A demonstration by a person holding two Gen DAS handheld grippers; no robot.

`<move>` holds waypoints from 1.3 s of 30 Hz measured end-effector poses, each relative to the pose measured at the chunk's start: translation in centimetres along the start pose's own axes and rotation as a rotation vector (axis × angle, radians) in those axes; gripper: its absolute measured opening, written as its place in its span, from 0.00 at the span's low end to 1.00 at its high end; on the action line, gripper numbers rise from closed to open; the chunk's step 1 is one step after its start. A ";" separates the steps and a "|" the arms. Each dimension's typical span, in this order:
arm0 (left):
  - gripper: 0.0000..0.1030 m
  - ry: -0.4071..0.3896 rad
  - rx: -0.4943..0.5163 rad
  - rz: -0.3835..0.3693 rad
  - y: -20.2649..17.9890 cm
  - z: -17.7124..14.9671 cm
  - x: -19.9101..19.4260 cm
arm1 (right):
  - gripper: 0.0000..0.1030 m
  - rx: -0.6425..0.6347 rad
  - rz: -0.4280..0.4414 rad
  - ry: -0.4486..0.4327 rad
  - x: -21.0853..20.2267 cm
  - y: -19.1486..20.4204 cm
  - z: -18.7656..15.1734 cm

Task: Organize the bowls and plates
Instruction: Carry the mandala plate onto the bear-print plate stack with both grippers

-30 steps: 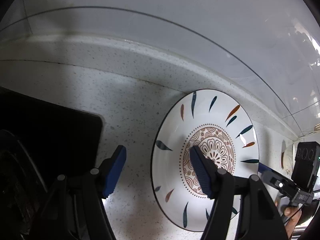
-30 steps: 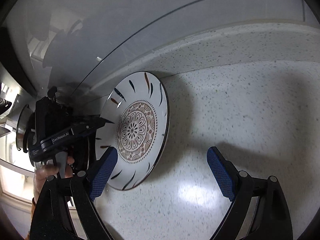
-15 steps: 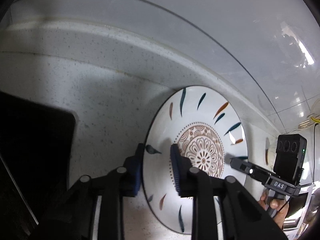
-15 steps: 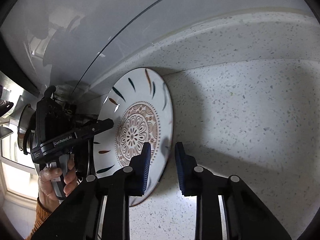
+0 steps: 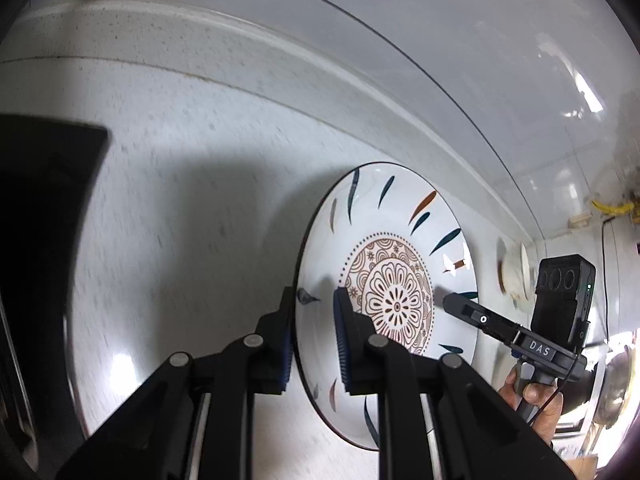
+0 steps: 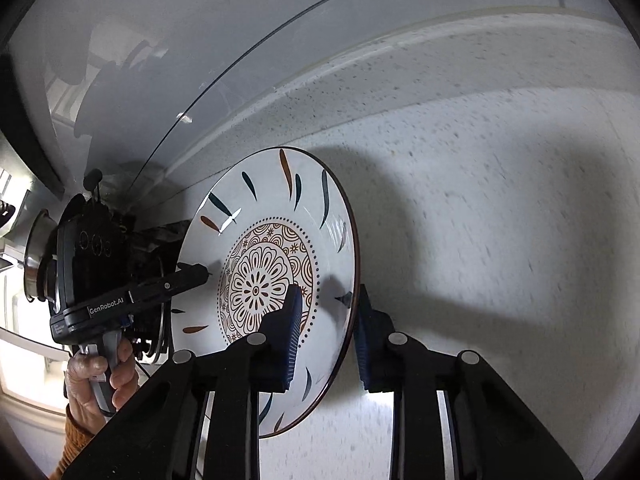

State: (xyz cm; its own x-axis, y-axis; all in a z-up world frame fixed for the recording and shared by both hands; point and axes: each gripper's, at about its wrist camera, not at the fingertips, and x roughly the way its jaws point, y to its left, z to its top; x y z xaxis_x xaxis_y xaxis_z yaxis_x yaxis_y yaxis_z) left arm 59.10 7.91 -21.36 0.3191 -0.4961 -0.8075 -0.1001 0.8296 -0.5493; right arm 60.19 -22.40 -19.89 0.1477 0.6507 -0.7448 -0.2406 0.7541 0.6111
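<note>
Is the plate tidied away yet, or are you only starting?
Only starting. Nothing looks put away yet. In hand: both tools have just closed on the patterned plate, the left tool on one edge and the right tool on the opposite edge, over the speckled counter. Left to do: carry it to its place. More dishes wait by the wall.

In the left wrist view, at the lower right of the frame, "DAS" stands in pale letters on the black body of the right gripper (image 5: 454,305). In the right wrist view, at the left of the frame, "GenRobot.AI" stands on the left gripper (image 6: 200,270)'s black body
</note>
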 end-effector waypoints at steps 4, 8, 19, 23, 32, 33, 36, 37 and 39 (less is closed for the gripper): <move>0.16 0.015 0.033 -0.025 -1.8 -3.2 -1.6 | 0.22 0.026 -0.010 -0.010 -2.5 0.5 -2.4; 0.16 0.005 0.051 -0.046 -2.9 -6.6 -4.1 | 0.22 0.018 -0.036 -0.018 -5.7 2.0 -5.4; 0.16 0.002 0.100 -0.084 -0.5 -17.8 -14.0 | 0.22 -0.019 -0.017 -0.051 -10.8 8.2 -16.6; 0.16 0.003 0.100 -0.077 2.1 -21.9 -16.8 | 0.22 -0.021 -0.011 -0.046 -10.7 10.1 -19.7; 0.16 0.049 0.065 -0.042 7.7 -26.9 -17.1 | 0.22 0.010 -0.015 0.031 -6.2 11.4 -24.5; 0.16 0.051 0.060 -0.043 8.0 -27.0 -16.9 | 0.22 0.017 -0.021 0.040 -5.3 11.4 -24.6; 0.16 0.056 0.051 -0.050 8.6 -27.2 -16.4 | 0.22 0.034 -0.038 0.060 -3.8 11.6 -25.2; 0.16 0.055 0.056 -0.045 8.5 -27.2 -16.3 | 0.22 0.039 -0.042 0.064 -3.4 11.5 -25.1; 0.16 0.056 0.067 -0.035 8.2 -27.1 -16.0 | 0.22 0.041 -0.049 0.064 -3.0 11.7 -24.8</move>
State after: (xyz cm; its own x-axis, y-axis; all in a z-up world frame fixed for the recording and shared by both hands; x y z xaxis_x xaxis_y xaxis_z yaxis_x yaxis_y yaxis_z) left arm 27.61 15.74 -18.75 0.2681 -0.5372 -0.7997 -0.0262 0.8257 -0.5634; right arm 33.16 -17.73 -17.13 0.0968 0.6068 -0.7889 -0.1954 0.7888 0.5828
